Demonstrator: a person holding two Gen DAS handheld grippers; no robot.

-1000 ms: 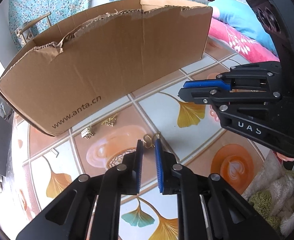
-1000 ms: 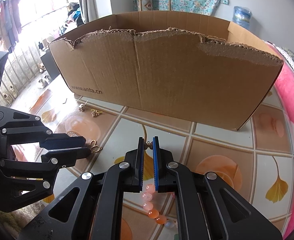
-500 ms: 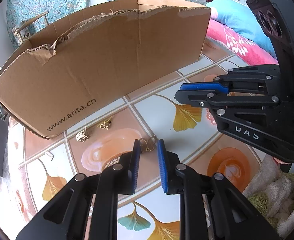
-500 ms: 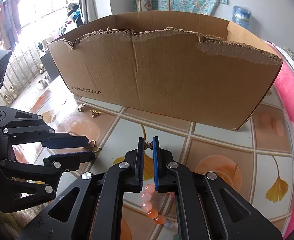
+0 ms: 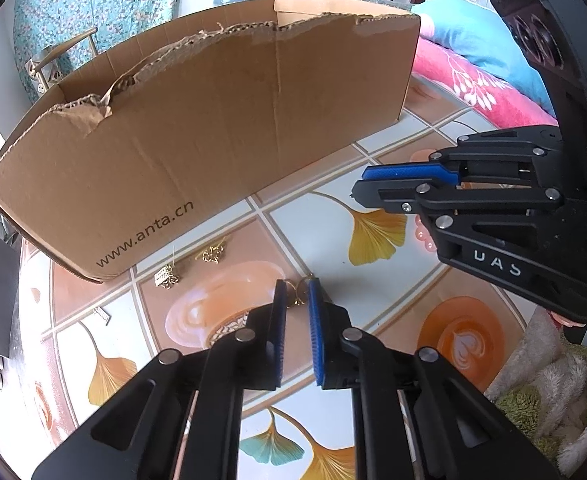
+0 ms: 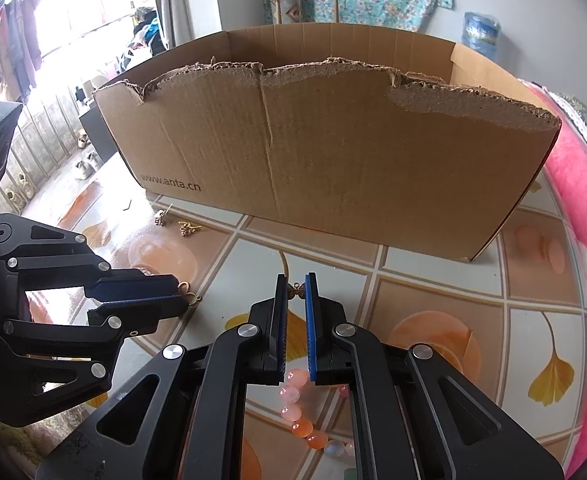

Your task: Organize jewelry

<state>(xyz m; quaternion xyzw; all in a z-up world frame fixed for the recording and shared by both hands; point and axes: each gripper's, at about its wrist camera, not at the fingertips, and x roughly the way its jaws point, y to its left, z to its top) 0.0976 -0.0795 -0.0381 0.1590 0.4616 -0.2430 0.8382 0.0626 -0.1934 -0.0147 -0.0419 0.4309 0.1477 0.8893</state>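
Left gripper: blue pads apart, straddling a small gold ring-shaped earring on the tiled tabletop; not yet clamped.

Right gripper: pads pinch a small bronze butterfly charm, peach bead bracelet hanging below.

Two gold trinkets lie loose beside the torn brown cardboard box (interior hidden).

Judged early: most pieces still out.

Both tongs were black plastic linkages with silver rivets and ribbed blue pads; the right tongs bore white lettering and a green light.
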